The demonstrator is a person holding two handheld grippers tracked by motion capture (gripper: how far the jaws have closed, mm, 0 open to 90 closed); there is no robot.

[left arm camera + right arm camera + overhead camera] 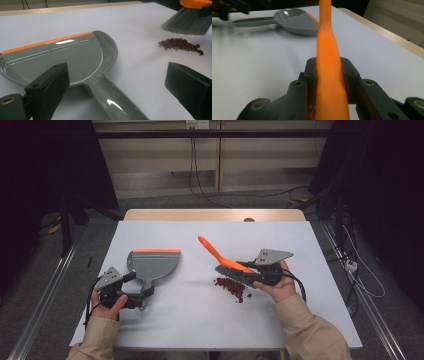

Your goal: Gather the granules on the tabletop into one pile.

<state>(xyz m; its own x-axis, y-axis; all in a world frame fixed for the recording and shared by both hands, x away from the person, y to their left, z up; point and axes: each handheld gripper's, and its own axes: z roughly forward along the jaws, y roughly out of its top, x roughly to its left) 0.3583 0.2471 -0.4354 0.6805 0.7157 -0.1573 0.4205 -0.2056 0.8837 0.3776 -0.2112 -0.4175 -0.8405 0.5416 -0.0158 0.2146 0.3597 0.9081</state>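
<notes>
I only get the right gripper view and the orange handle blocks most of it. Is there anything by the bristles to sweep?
Observer: Yes, a small pile of red beans lies on the table beside the brush.
Operator: Does the left gripper hold the dustpan?
Observer: No. The left gripper is open, with its jaws on either side of the dustpan handle and not pressing it.
Operator: Does the pan's orange lip face the beans?
Observer: No, it faces the table's far edge.

The right gripper point(252, 271) clamps an orange-handled brush point(225, 261), its handle pointing toward 11 o'clock. Red beans point(232, 287) lie just at the bristles' 6 o'clock. At 9 o'clock, well apart, the left gripper point(142, 292) sits at the handle of a grey dustpan point(154, 263).
</notes>
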